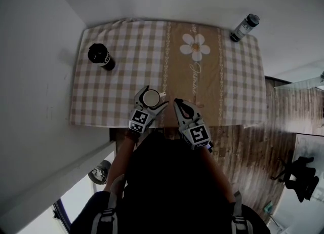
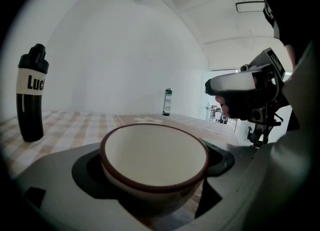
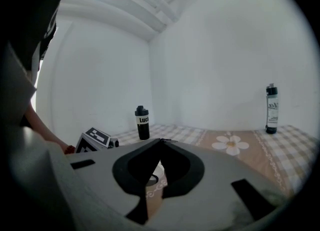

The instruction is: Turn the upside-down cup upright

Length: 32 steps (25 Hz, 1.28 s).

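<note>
- At the near edge of the worktop [image 1: 238,91], the cup [image 1: 151,98] stands upright, mouth up, between the jaws of the left claw [image 1: 153,96]
- Round and bowl-like, the cup [image 2: 150,155] has a smooth white glazed inside, a thin reddish-brown rim and a pale outer wall; only bare glaze shows inside it
- Dark curved pads of the left claw [image 2: 155,175] press on the cup's sides and grip it
- Just right of the cup sits the right claw [image 1: 178,102], with its jaws pressed together at the tips and nothing between them
- Over the worktop lies a cloth [image 1: 101,96] in a soft beige-and-white check, with a tan middle band printed with a white daisy [image 1: 195,46]
- Far left stands a black bottle [image 1: 101,56], a cylinder with a white label band; its contents are hidden
- At the far right corner stands a grey bottle [image 1: 245,27], slim with a dark cap; its contents cannot be made out
</note>
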### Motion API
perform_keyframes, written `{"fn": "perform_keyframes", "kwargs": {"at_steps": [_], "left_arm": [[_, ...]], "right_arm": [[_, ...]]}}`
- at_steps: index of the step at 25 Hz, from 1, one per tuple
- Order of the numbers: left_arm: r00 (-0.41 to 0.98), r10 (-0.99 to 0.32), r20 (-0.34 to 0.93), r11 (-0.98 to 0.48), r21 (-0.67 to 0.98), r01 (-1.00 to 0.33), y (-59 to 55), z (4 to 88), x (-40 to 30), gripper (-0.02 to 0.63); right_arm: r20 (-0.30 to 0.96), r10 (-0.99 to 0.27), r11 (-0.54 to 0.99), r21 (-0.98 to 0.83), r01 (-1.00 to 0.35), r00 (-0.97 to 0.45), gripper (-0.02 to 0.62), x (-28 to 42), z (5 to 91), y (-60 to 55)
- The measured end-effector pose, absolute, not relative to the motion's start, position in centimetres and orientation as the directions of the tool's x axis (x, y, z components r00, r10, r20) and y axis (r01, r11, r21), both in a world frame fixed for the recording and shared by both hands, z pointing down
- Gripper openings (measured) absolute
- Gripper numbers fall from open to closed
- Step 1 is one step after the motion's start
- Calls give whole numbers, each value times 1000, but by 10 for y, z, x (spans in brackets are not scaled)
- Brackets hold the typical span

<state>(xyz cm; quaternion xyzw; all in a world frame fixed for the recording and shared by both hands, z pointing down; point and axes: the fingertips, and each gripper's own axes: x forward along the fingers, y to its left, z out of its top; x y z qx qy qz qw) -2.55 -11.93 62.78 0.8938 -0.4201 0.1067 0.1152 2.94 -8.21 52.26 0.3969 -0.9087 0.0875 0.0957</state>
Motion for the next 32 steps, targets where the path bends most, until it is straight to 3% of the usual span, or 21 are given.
{"fn": "perform_keyframes", "kwargs": {"at_steps": [13,32], "left_arm": [[574,-776,261,-569,102,-816,-124,624,-32,426],[591,-779,211,-582,105,-806,-111,602,-39,419]], "right_arm": [[253,-708,663,-82,-744,-659,8,32,525,-76],[270,-702,663,-93,-743,-659,8,31,536,-73]]}}
